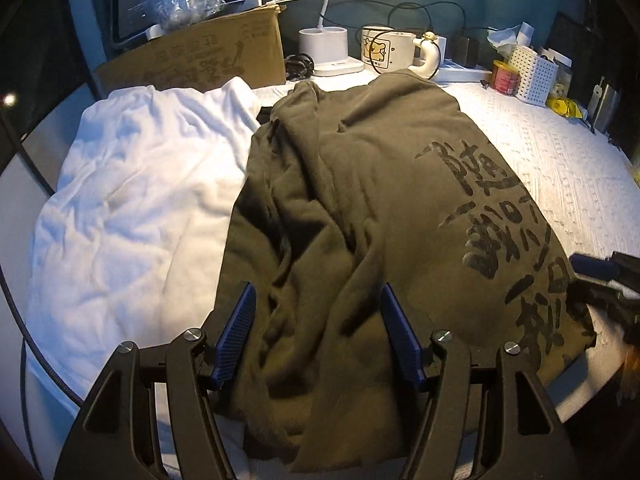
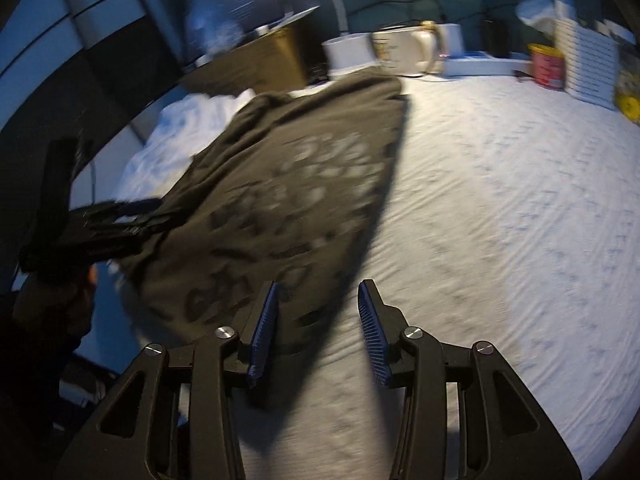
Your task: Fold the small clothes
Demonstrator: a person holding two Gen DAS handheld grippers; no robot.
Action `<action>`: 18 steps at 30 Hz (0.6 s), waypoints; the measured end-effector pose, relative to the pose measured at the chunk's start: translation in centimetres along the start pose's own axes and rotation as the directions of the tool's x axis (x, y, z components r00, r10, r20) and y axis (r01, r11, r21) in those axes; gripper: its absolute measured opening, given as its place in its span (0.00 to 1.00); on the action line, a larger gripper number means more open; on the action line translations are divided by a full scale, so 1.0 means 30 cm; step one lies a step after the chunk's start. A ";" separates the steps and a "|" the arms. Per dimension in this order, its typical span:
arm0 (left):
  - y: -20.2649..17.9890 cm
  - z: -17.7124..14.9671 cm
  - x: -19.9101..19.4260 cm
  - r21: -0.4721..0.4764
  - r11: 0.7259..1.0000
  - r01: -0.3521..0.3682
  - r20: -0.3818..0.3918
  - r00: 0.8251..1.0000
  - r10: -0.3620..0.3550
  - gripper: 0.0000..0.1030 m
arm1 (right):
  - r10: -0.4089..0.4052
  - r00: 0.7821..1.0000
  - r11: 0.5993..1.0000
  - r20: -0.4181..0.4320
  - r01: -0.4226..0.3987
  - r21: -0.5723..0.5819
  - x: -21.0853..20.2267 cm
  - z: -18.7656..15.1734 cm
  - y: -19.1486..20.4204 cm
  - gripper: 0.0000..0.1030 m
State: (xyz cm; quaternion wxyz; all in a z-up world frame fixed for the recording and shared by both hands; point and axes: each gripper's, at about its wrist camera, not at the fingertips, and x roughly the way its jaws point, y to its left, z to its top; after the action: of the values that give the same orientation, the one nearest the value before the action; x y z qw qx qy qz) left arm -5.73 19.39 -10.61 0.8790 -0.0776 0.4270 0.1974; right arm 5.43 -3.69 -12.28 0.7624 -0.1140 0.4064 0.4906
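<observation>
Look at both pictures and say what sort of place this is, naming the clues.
Probably a home desk or bedroom table, covered with a white textured cloth. Clues: mugs, a cardboard box and chargers along the back, and an olive printed shirt beside a white garment.

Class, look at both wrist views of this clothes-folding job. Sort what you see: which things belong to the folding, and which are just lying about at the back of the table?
Part of the job:
- olive shirt with black lettering, lying rumpled
- white garment beside it
- left gripper, open over the shirt
- right gripper, open at the shirt's edge

Just lying about:
- cardboard box
- mug
- red tin
- white perforated basket
</observation>
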 end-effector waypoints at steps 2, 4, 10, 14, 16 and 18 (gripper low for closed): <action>0.009 -0.017 0.003 -0.009 1.000 0.011 0.007 1.000 -0.011 0.63 | 0.007 1.000 0.998 -0.015 -0.008 -0.060 0.015 -0.023 0.051 0.37; 0.018 -0.033 -0.001 -0.023 0.999 0.026 0.021 0.999 -0.026 0.63 | -0.016 1.000 0.994 -0.008 0.016 -0.104 0.018 -0.037 0.084 0.29; 0.044 -0.070 -0.006 -0.058 0.994 0.091 0.020 0.996 -0.090 0.59 | -0.015 1.000 0.991 -0.021 0.012 -0.135 0.010 -0.056 0.103 0.15; 0.016 -0.083 -0.034 -0.013 0.998 0.057 0.007 0.998 -0.057 0.57 | -0.029 0.999 0.988 -0.026 0.025 -0.150 -0.001 -0.070 0.113 0.15; 0.006 -0.080 -0.058 0.008 0.999 0.051 0.017 0.999 -0.051 0.57 | -0.037 0.999 0.989 -0.026 0.033 -0.147 -0.019 -0.077 0.108 0.15; -0.008 -0.071 -0.092 0.030 0.999 0.042 0.050 0.998 -0.043 0.59 | -0.049 0.999 0.991 -0.023 0.046 -0.126 -0.044 -0.081 0.093 0.15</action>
State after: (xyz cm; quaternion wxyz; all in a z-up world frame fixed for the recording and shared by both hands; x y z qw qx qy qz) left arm -8.70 17.75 -9.79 0.8945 -0.0688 0.4059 0.1744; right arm 1.61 -4.58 -12.27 0.7599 -0.1777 0.3818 0.4952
